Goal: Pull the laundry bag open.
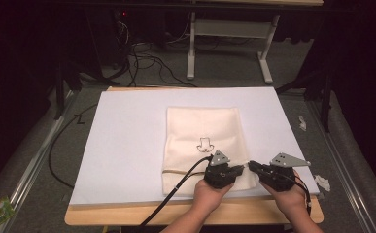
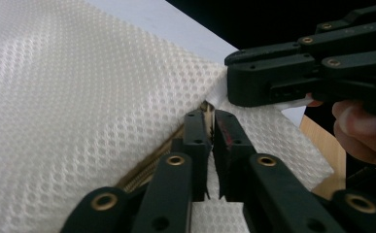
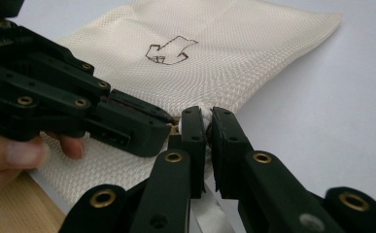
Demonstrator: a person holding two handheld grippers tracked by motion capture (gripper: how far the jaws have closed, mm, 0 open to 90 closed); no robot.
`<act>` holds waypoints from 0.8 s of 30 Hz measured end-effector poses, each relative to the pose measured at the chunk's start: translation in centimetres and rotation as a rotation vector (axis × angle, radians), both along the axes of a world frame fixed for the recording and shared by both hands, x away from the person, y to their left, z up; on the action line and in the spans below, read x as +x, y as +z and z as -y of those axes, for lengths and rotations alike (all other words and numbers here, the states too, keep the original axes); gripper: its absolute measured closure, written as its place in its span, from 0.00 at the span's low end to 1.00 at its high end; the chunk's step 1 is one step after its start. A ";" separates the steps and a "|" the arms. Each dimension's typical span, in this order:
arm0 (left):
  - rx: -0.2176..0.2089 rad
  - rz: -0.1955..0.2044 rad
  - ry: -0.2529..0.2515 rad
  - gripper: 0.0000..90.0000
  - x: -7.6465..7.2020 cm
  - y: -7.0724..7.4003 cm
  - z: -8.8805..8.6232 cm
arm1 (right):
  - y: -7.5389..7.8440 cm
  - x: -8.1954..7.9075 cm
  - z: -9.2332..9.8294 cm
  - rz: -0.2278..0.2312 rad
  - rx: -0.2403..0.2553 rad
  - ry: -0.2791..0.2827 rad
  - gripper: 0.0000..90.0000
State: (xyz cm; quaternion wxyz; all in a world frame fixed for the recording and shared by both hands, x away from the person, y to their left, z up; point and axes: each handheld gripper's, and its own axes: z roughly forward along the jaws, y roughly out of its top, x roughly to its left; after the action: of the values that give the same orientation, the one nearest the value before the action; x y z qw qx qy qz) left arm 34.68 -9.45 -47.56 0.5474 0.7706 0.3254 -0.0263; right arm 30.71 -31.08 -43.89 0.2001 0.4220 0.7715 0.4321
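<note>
From the high view, a cream mesh-fabric bag with a small dark outline drawing [image 1: 202,145] lies flat on the pale blue-white sheet covering the desk [image 1: 127,141], its near edge towards the person. Both tools meet at the bag's near right corner: the left tool [image 1: 243,168] comes in over the cloth, the right tool [image 1: 249,166] from just off the edge, their tips almost touching.

In the left gripper view, the left tool [image 2: 213,127] has its jaws drawn narrow on the corner of the bag [image 2: 78,107], beside a tan cord running along the hem [image 2: 146,170]. A thin gap shows between the pads, so the pinch looks light. The right tool [image 2: 268,82] sits just beyond, clamped on a white flap of the same corner.

In the right gripper view, the right tool [image 3: 208,121] is closed tight on the fabric edge at the bag's corner [image 3: 224,58], with the left tool [image 3: 142,124] pressed in right beside it.

The step in hand seems to be parting the bag's opening at this corner. To do it well, I judge each tool should hold one layer only, gripping hem rather than loose mesh. The pull should then be slow, level and in opposite directions. If the left tool's hold is as loose as it looks, it should be firmed up before pulling, or the cloth may slip free.
</note>
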 end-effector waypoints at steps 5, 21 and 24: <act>-0.034 -0.031 0.001 0.85 0.0 -0.7 -0.2 | -0.1 0.0 0.1 -0.005 0.000 -0.003 0.95; -0.086 -0.030 0.040 0.95 0.3 0.0 -0.7 | -0.2 0.0 0.1 0.000 0.002 0.002 0.95; -0.082 -0.028 0.046 0.95 0.3 -0.1 -0.5 | -0.2 0.0 0.1 -0.002 0.004 -0.001 0.95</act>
State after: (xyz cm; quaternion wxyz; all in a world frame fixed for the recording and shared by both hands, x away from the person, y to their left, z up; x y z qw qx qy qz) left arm 34.96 -8.90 -47.64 0.5744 0.7392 0.3494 -0.0378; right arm 30.67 -31.16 -44.10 0.1987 0.4231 0.7706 0.4333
